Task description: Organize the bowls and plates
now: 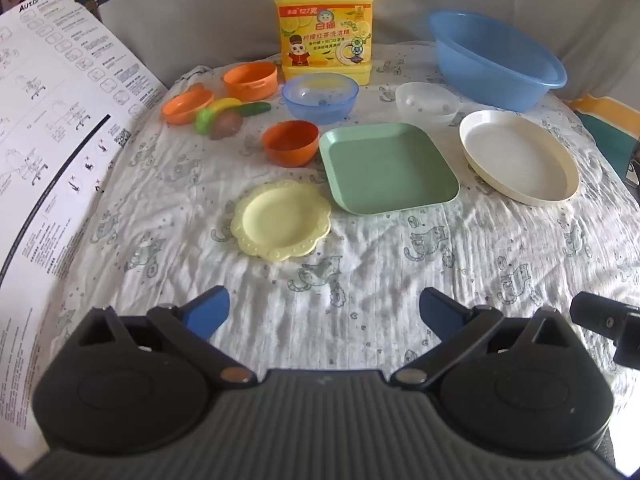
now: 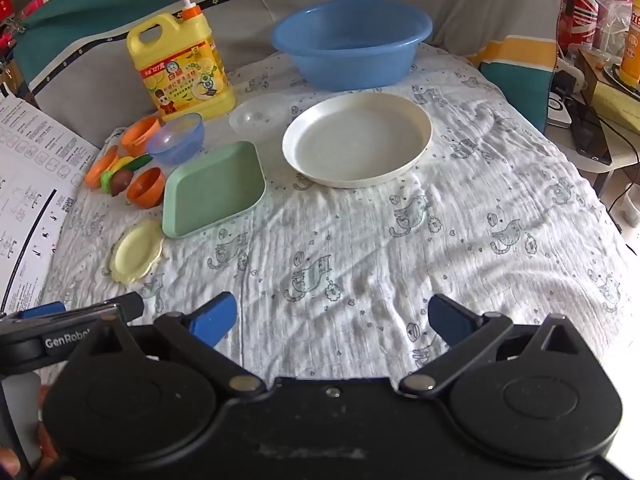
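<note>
Seen from the left gripper (image 1: 324, 312), whose blue-padded jaws stand wide apart with nothing between them, the dishes fan out ahead on the cat-print cloth (image 1: 360, 280). At about ten o'clock, farthest left, lie an orange dish (image 1: 187, 106), an orange pot (image 1: 250, 79) and some toy food (image 1: 224, 118), blurred enough that I would only guess at vegetables. Toward eleven sits the orange bowl (image 1: 291, 142), with the yellow scalloped plate (image 1: 281, 220) nearest the jaws, well clear of them. At twelve the blue bowl (image 1: 320, 97) stands before the detergent jug (image 1: 323, 20). The green square plate (image 1: 387, 168) lies at one o'clock, the clear bowl (image 1: 426, 102) behind it, then the white round plate (image 1: 519, 157) and blue basin (image 1: 496, 58) toward two. The right gripper (image 2: 332, 322) is likewise spread wide and empty, the white plate at its twelve.
</note>
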`<state>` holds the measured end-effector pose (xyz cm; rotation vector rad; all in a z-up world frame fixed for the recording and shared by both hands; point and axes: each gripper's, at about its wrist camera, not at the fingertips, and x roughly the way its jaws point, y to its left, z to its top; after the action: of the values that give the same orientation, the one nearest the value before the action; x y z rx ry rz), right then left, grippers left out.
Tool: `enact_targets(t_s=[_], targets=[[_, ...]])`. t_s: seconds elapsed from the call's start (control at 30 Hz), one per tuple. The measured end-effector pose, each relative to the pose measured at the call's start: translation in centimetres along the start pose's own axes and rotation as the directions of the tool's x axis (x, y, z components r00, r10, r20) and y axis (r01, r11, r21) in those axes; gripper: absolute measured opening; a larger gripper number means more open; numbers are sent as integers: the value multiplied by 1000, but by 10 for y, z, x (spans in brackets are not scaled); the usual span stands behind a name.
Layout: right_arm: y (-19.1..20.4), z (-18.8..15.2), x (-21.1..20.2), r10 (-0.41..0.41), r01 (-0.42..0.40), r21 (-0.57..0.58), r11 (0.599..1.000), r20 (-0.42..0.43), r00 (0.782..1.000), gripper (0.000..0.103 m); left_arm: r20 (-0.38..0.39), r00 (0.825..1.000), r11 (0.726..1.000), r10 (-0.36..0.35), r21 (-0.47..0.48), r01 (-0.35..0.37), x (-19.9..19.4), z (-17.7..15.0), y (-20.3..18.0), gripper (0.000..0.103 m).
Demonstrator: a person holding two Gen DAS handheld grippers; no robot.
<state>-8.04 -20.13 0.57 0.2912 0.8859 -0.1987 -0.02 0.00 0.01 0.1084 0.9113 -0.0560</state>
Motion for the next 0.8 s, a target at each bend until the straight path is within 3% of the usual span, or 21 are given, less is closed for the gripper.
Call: enact_targets(t_s=[0.8], targets=[[-1,2,4,-12,12,14,1000,-10,1000,103,-21,1000,1000,-18,-14,17,4,-1,2,103]])
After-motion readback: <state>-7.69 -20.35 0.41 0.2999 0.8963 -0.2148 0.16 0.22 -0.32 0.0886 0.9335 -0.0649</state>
